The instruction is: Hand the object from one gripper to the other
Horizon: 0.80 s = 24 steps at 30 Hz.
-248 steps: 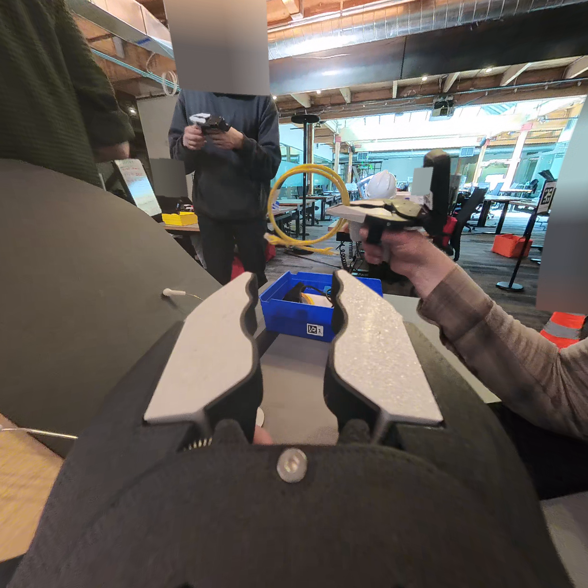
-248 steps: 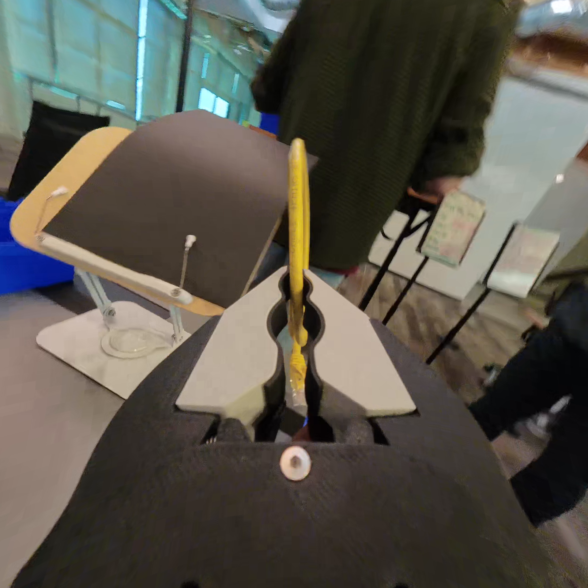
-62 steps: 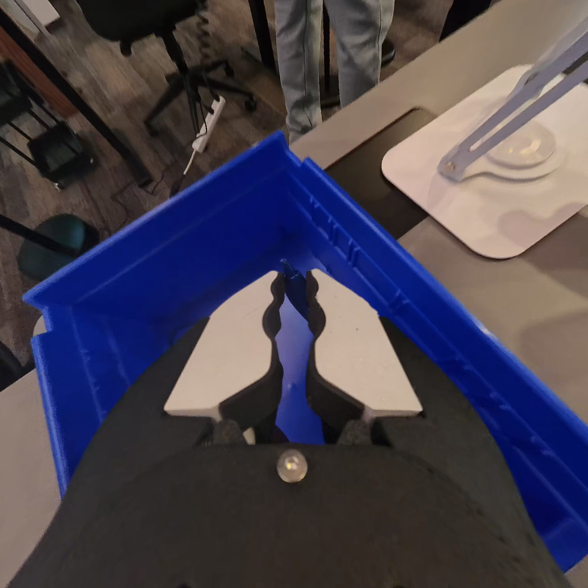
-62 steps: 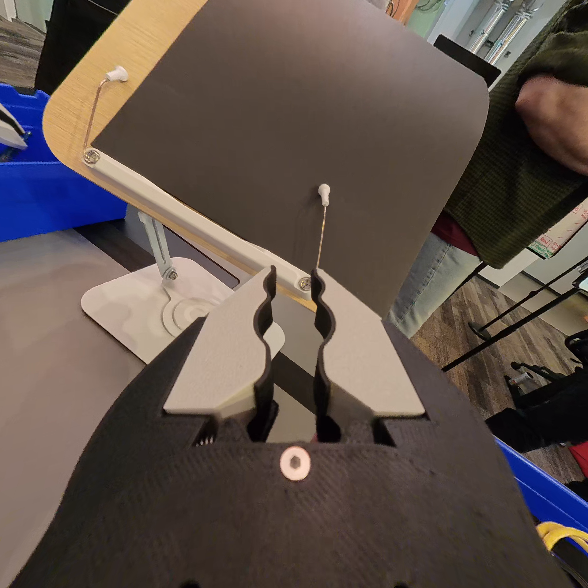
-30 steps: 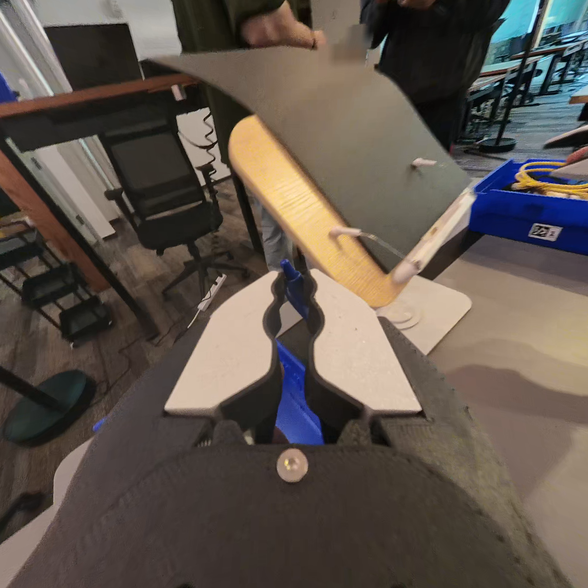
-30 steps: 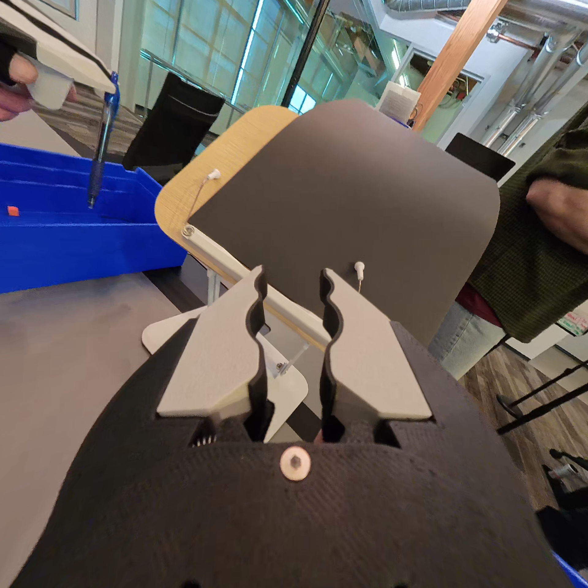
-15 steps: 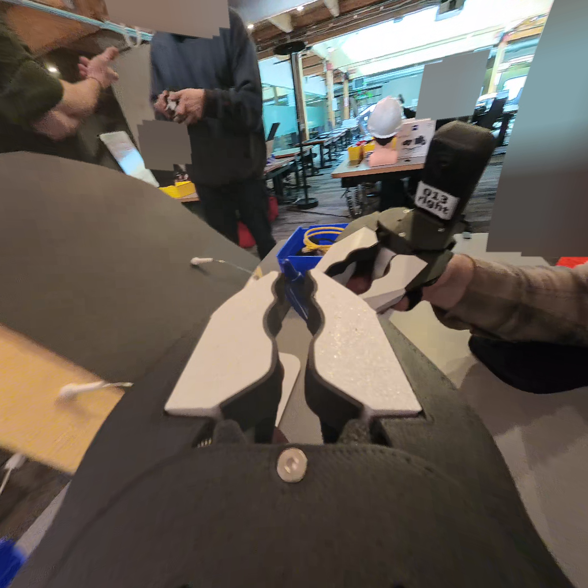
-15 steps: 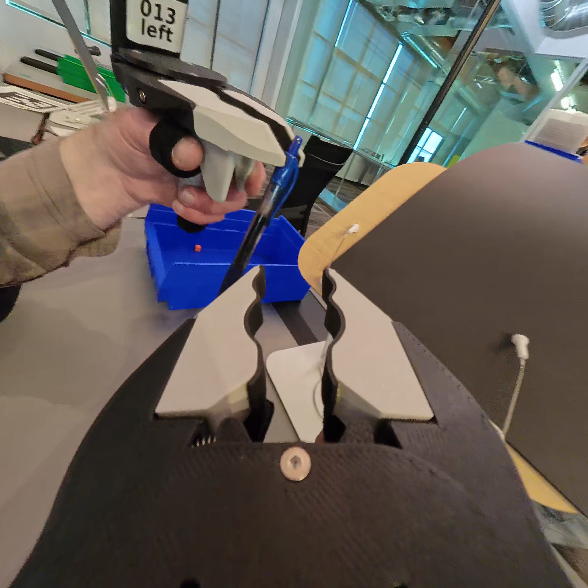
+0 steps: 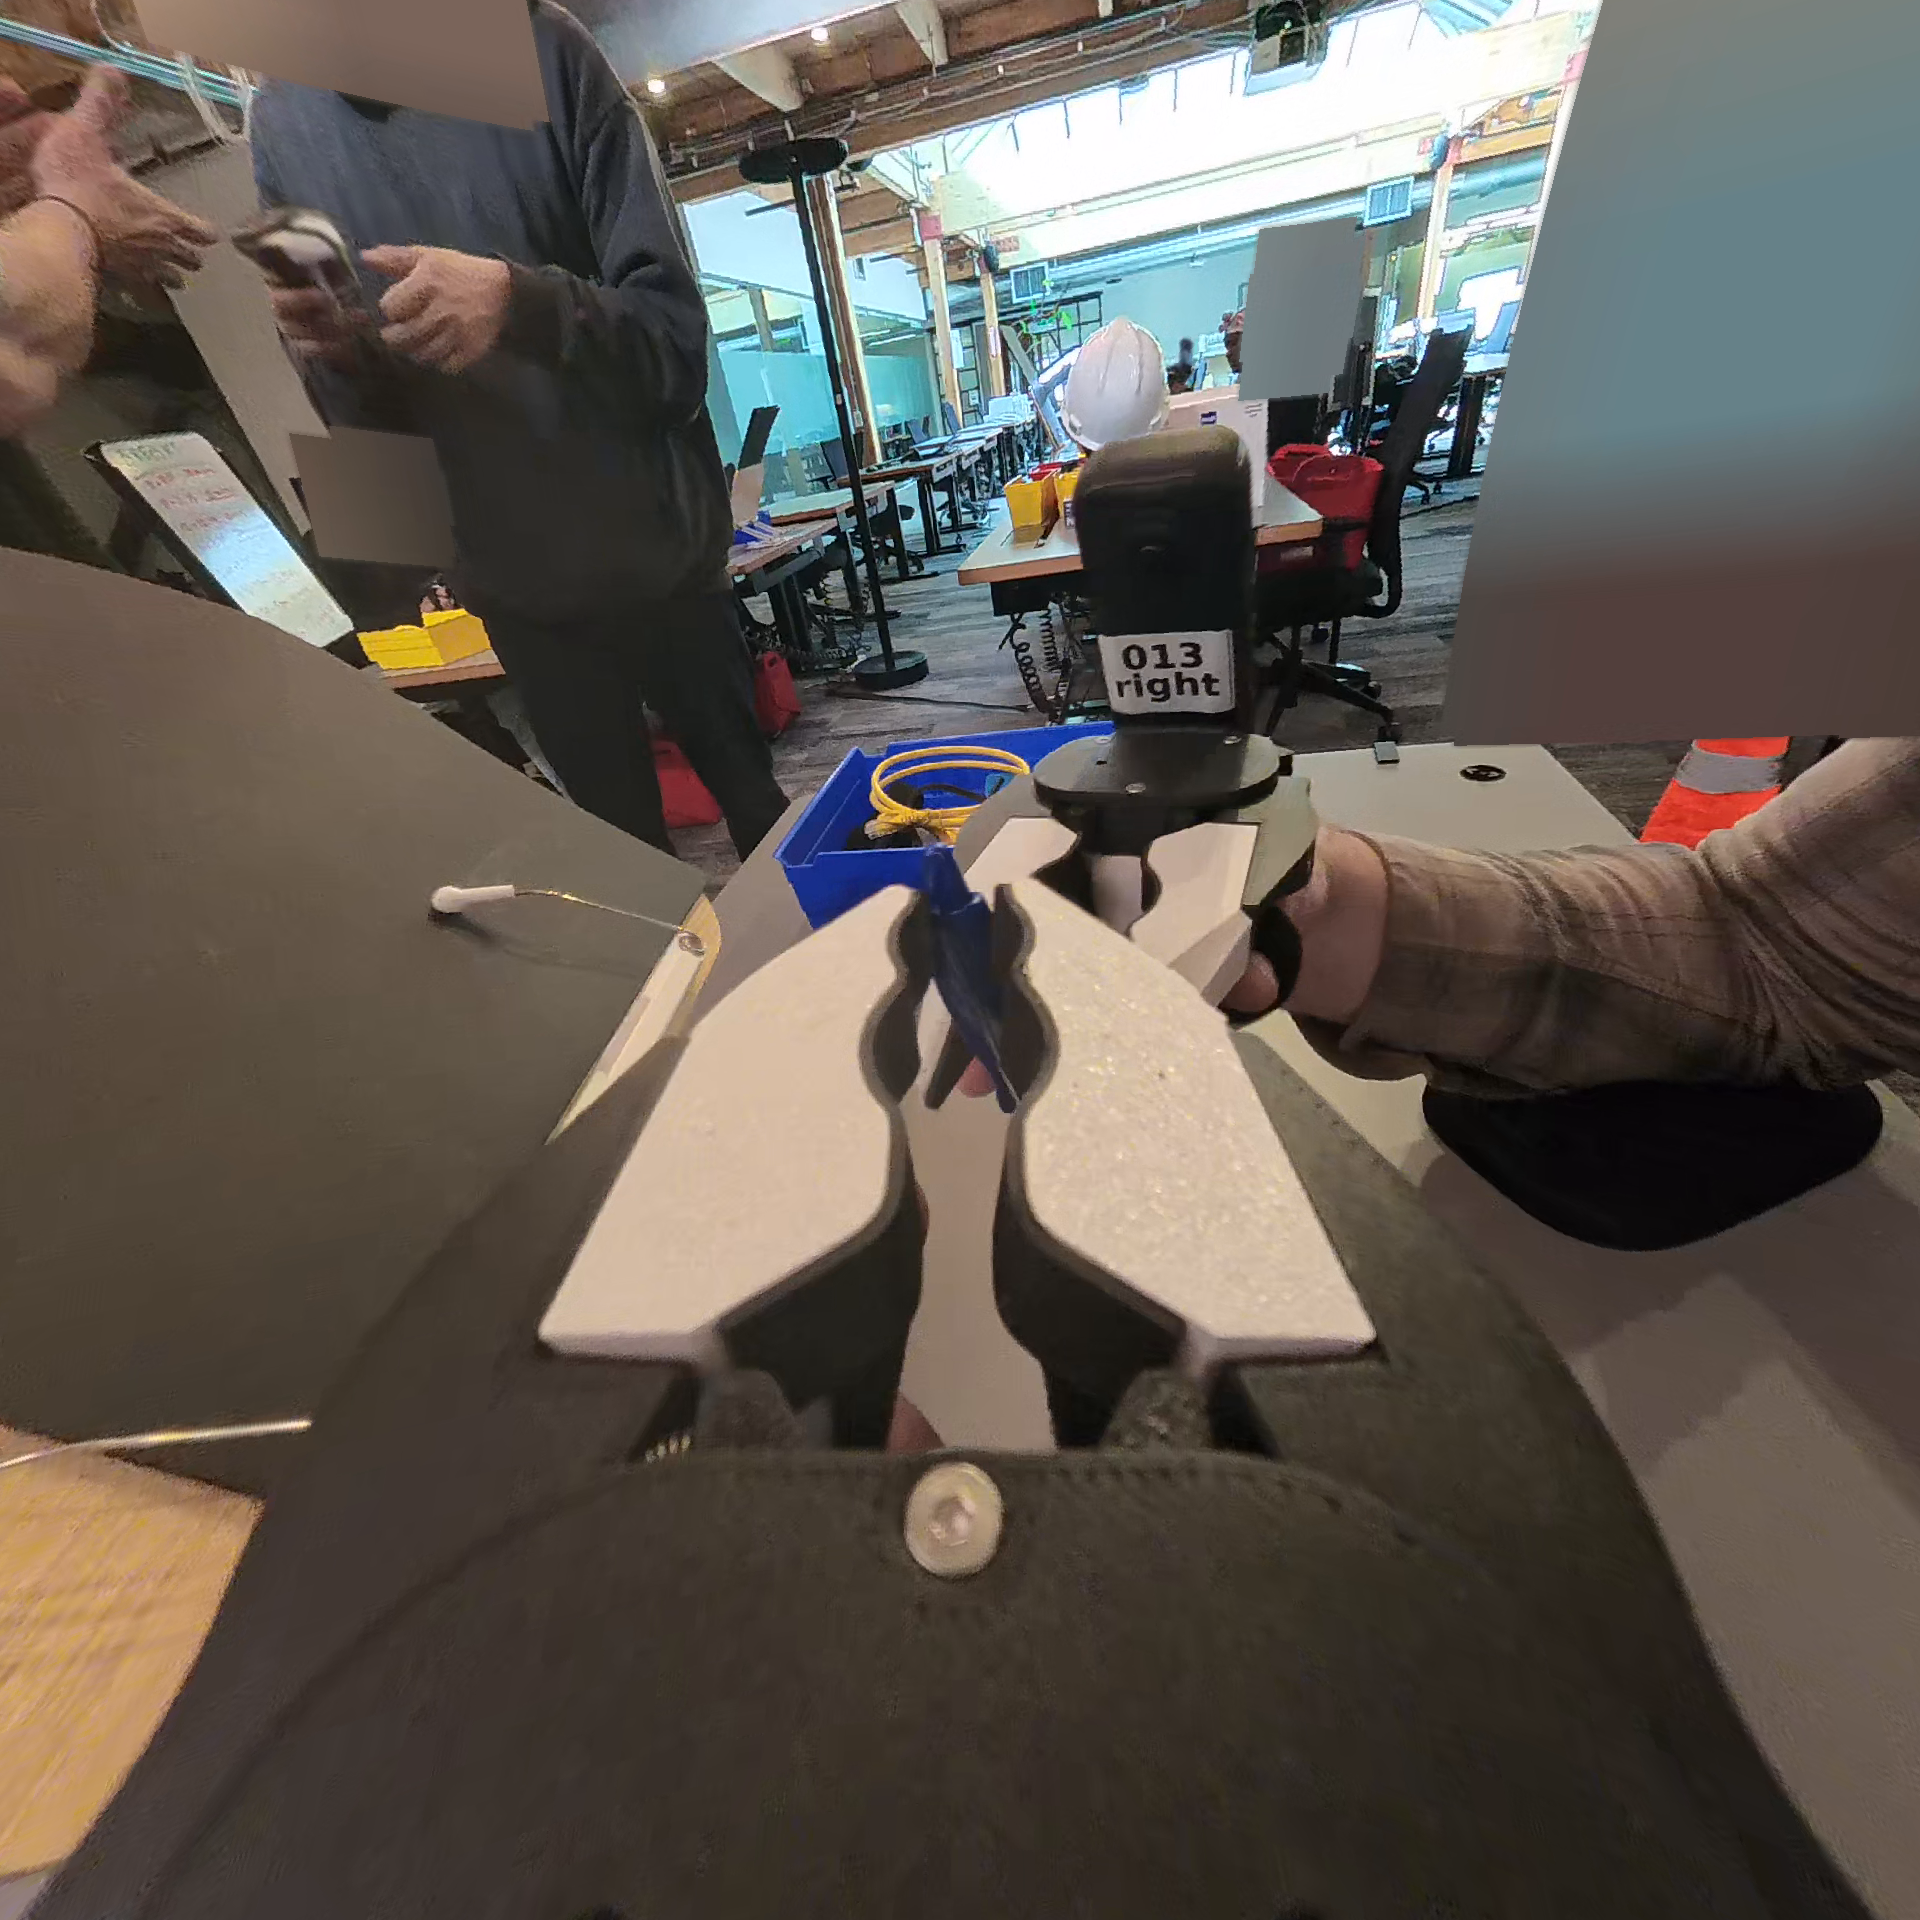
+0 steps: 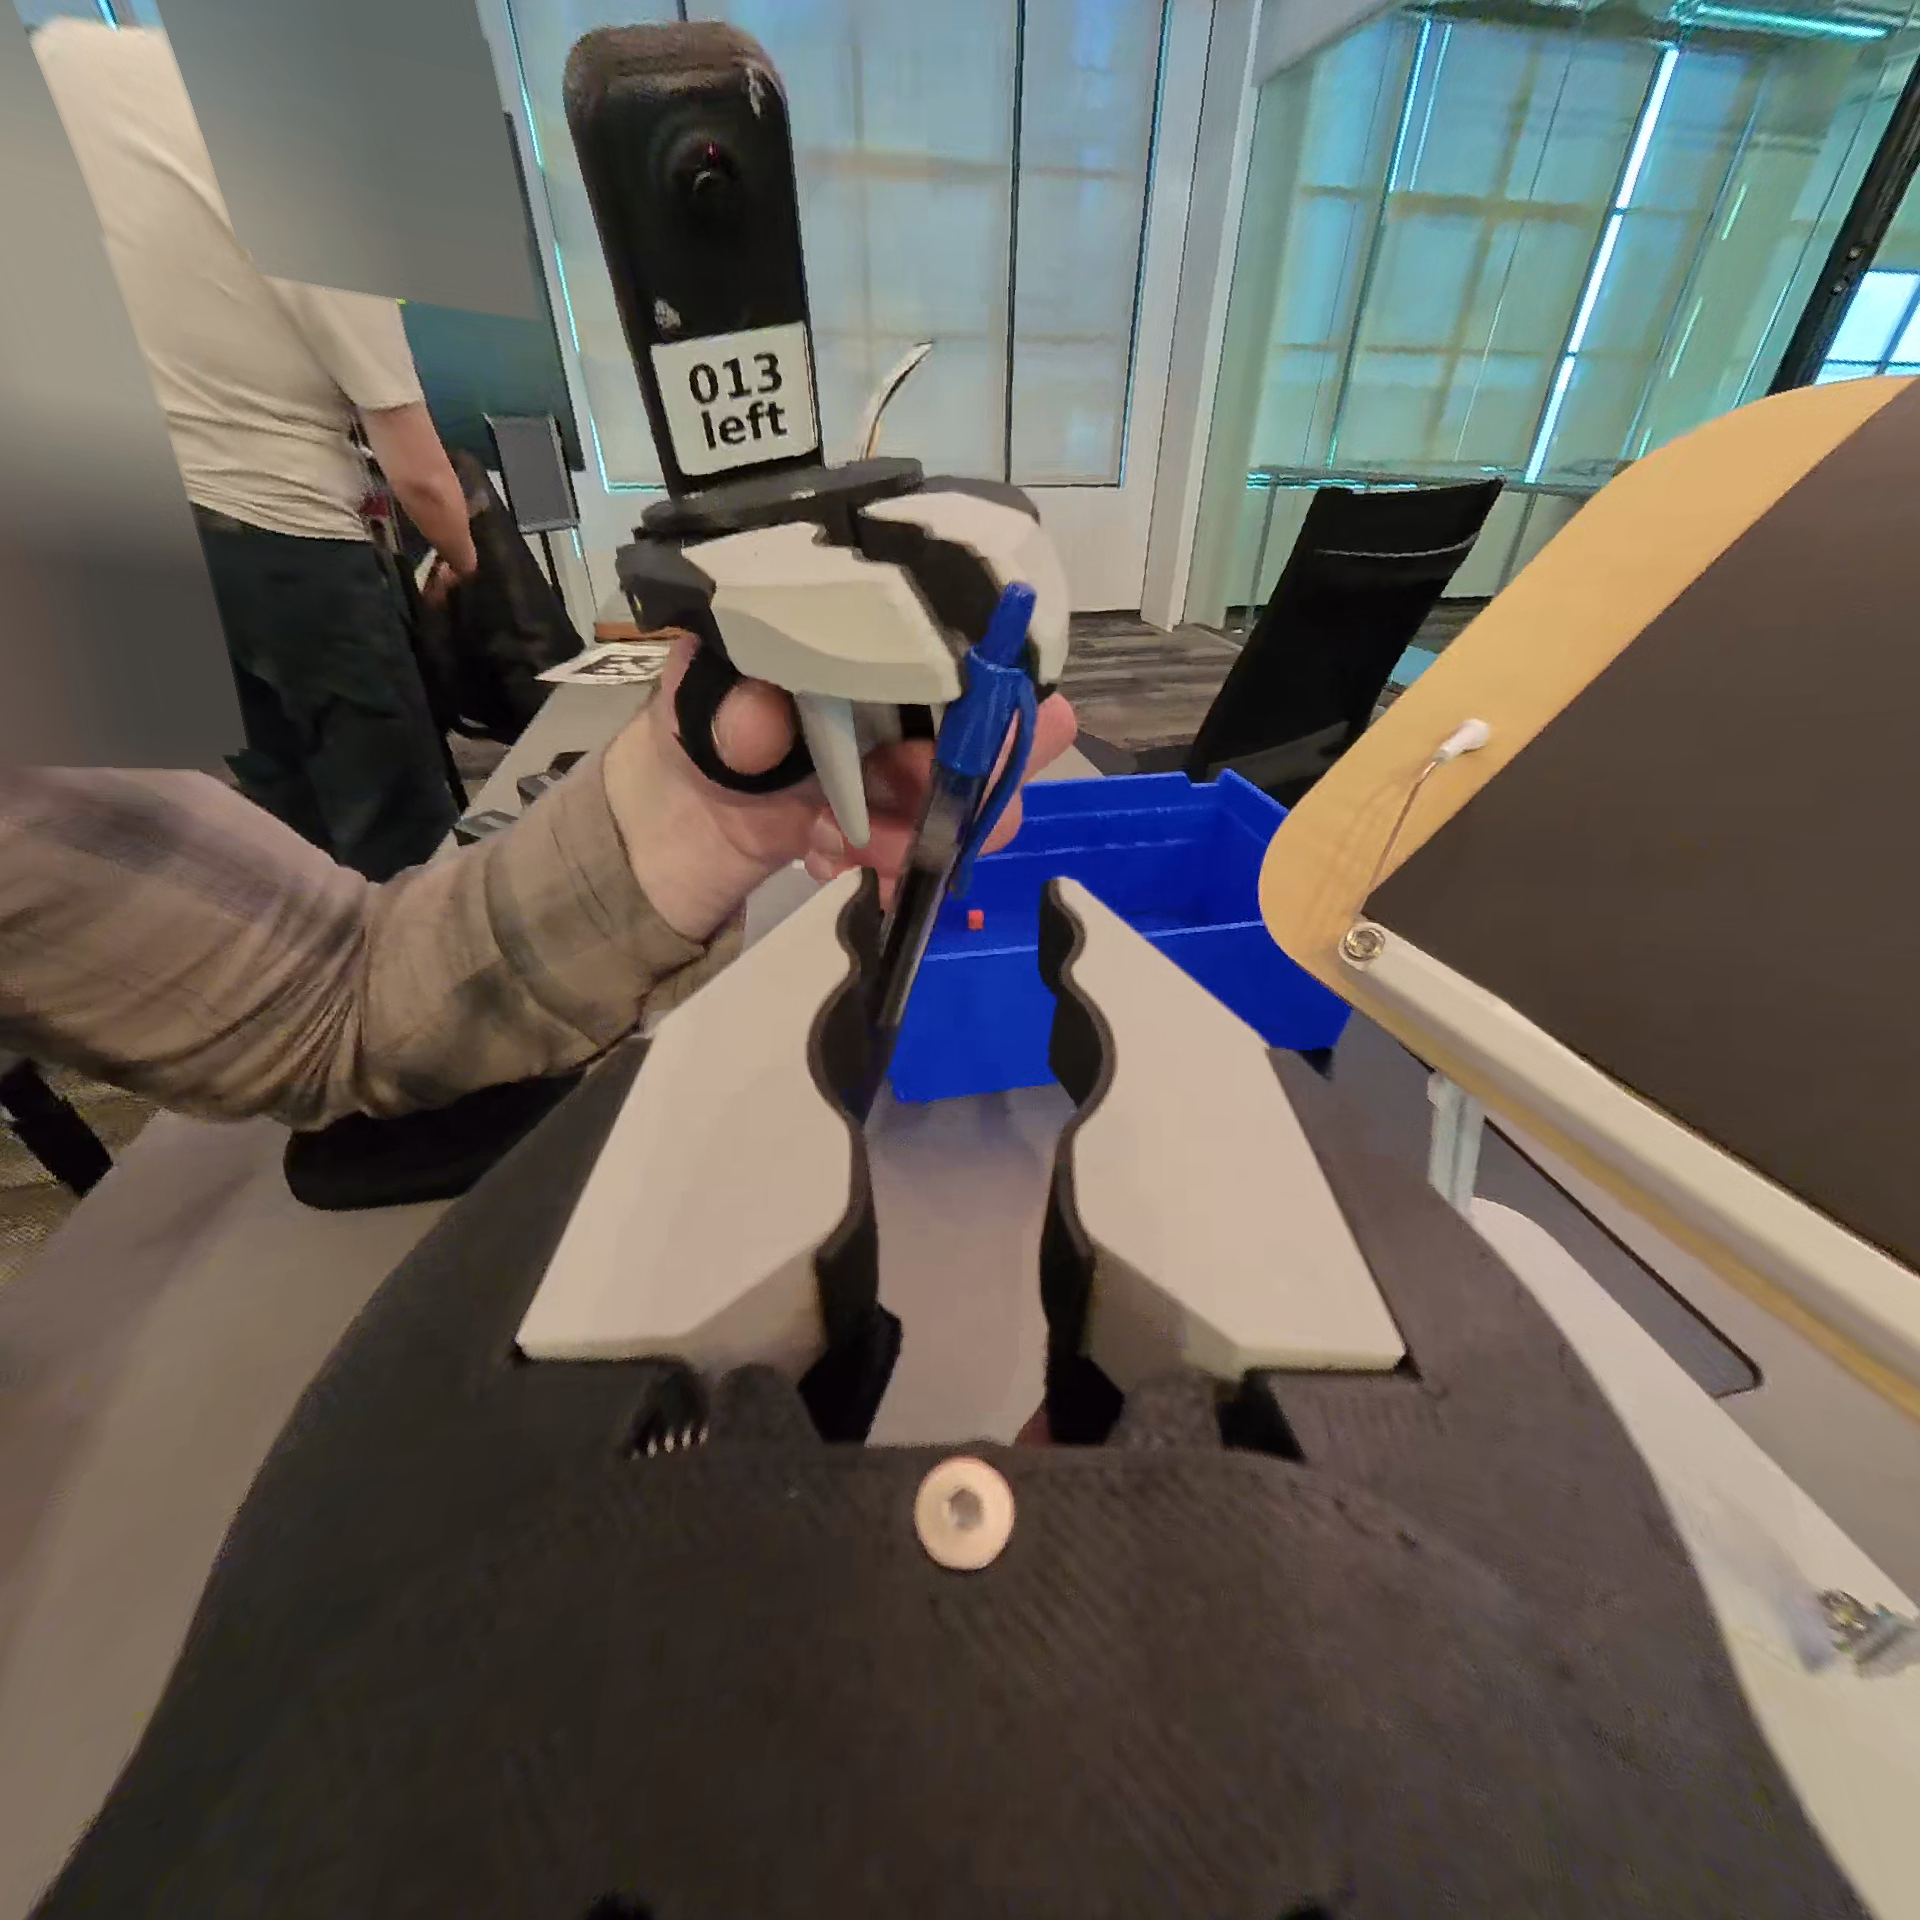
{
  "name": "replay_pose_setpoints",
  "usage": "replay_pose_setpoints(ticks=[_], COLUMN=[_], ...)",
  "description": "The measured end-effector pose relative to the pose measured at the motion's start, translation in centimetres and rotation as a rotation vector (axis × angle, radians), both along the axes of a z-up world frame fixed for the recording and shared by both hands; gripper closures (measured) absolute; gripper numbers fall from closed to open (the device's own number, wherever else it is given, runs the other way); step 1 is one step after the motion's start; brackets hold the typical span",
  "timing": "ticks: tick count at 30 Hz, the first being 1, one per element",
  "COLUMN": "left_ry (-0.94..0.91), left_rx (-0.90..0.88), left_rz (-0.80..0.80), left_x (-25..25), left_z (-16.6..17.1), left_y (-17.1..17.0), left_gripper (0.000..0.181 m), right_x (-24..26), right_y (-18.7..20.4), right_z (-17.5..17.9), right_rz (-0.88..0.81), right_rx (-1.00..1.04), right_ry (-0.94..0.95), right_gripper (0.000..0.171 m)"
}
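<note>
A blue pen is clamped near its top between the fingertips of my left gripper, which is shut on it. In the right wrist view the pen hangs tilted down from the left gripper. Its lower part sits between the open fingers of my right gripper, close against the left finger. The right gripper also shows in the left wrist view, just beyond the pen and facing my left gripper. Both are held in hands above the grey table.
A dark panel on a tan wooden board stands on a white base at the table's side. A blue bin sits behind the pen. Another blue bin holds a yellow cable. People stand beyond the table. One gripper's finger ends stand about 5 cm off the other's.
Both grippers have swung round to face each other and closed the distance. The pen, still in the left gripper, has come in between the right gripper's open fingers.
</note>
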<state>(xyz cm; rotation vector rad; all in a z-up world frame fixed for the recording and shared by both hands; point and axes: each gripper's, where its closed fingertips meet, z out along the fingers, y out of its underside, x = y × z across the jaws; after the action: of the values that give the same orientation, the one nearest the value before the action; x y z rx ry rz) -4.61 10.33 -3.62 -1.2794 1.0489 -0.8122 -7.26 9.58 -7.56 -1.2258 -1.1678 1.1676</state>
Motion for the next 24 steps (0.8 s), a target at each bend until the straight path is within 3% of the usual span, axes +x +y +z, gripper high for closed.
replay_pose_setpoints(ticks=[3,10,13,15,24], left_ry=[0.011,-0.053,-0.066,-0.051,0.122], left_rx=[0.003,-0.004,-0.032,-0.032,-0.082], left_rz=[0.001,-0.017,-0.056,-0.055,-0.076], left_x=[0.5,0.3,0.2,0.2,2.9], left_z=[-0.3,0.5,0.7,0.4,-5.2], left_y=[0.0,-0.2,-0.6,-0.4,0.5], left_gripper=[0.170,0.169,0.140,0.132,0.135], right_x=[-0.3,-0.2,0.7,1.9,4.5], right_y=[-0.3,0.2,0.9,1.5,2.4], right_z=[-0.1,0.5,1.9,3.2,5.4], right_rz=[0.007,-0.012,-0.023,-0.025,-0.035], right_rx=[0.003,-0.021,-0.060,-0.093,-0.107], right_ry=[0.003,0.072,0.167,0.261,0.413], right_gripper=[0.160,0.161,0.161,0.161,0.161])
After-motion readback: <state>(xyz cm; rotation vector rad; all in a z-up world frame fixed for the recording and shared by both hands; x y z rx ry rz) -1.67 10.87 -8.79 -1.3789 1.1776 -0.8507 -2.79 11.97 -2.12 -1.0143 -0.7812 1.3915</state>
